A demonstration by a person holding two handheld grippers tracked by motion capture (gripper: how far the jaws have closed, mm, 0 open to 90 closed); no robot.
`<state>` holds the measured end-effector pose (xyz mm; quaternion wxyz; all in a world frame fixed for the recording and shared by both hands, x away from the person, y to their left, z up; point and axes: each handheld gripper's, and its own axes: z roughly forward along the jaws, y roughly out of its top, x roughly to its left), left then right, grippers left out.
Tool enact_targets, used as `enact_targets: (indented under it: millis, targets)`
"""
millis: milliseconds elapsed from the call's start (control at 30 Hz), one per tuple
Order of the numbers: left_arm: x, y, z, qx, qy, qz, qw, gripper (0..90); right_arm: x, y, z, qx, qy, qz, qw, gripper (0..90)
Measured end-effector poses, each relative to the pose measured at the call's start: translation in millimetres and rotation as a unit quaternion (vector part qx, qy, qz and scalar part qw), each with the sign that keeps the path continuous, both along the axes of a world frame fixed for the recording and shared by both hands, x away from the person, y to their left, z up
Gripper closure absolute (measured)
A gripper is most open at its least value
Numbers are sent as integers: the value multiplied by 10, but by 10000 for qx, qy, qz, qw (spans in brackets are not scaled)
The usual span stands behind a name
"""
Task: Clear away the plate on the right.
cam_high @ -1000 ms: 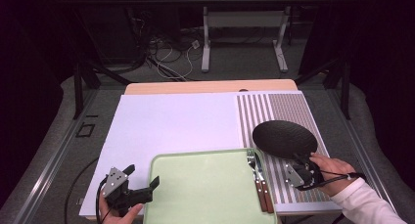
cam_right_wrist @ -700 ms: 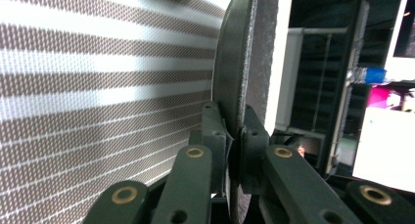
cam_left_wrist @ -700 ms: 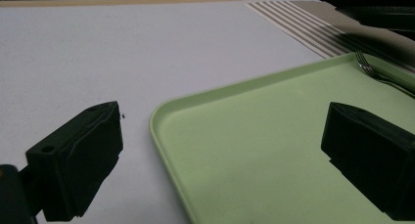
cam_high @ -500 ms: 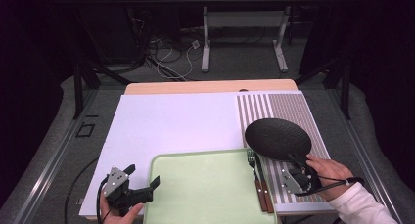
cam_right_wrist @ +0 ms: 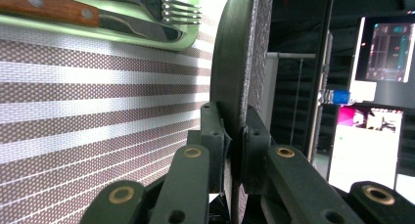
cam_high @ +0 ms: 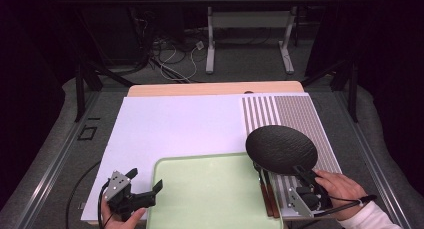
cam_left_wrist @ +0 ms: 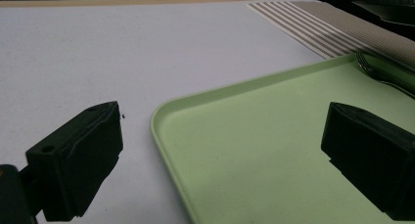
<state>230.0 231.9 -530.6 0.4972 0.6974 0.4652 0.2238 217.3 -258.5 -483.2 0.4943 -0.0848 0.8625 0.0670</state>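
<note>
Near the surface's right front corner, right tool (cam_high: 304, 173) clamps black plate (cam_high: 281, 149), hiding the fork (cam_high: 258, 172) tines. Left tool (cam_high: 145, 185) gapes empty astride the green tray (cam_high: 210, 189) edge; white mat (cam_high: 175, 126) beyond lies bare.

the black plate (cam_high: 281, 149) is round, flat and dark, with a fine rough texture on its top. it is held by its near rim, lifted above the striped mat (cam_high: 310, 120), partly over the right edge of the green tray (cam_high: 210, 189), its face almost level.

Left gripper (cam_high: 145, 189) fingers (cam_left_wrist: 78, 160) spread wide; right gripper (cam_high: 301, 172) fingers (cam_right_wrist: 215, 136) clamped.
</note>
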Motion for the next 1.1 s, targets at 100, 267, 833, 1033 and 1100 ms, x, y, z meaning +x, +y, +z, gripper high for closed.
enact_targets:
  millis: [100, 267, 833, 1033, 1100]
  targets:
    - [6, -9, -1, -9, 3, 4, 10000, 20, -70, 15, 18, 87, -10, 75, 9999, 836]
    - [18, -17, -2, -4, 2, -17, 10000, 20, -152, 97, 35, 131, -94, 186, 9997, 835]
    - [11, 19, 10, -21, -28, 15, 10000, 20, -169, 563, 4, 220, -81, 951, 9952, 828]
    - [9, 20, 10, -10, -31, 7, 10000, 20, -140, 748, -21, 311, -63, 1182, 9925, 825]
    - [9, 23, 9, -13, -35, 7, 10000, 20, -138, 808, -32, 330, -35, 1232, 9918, 825]
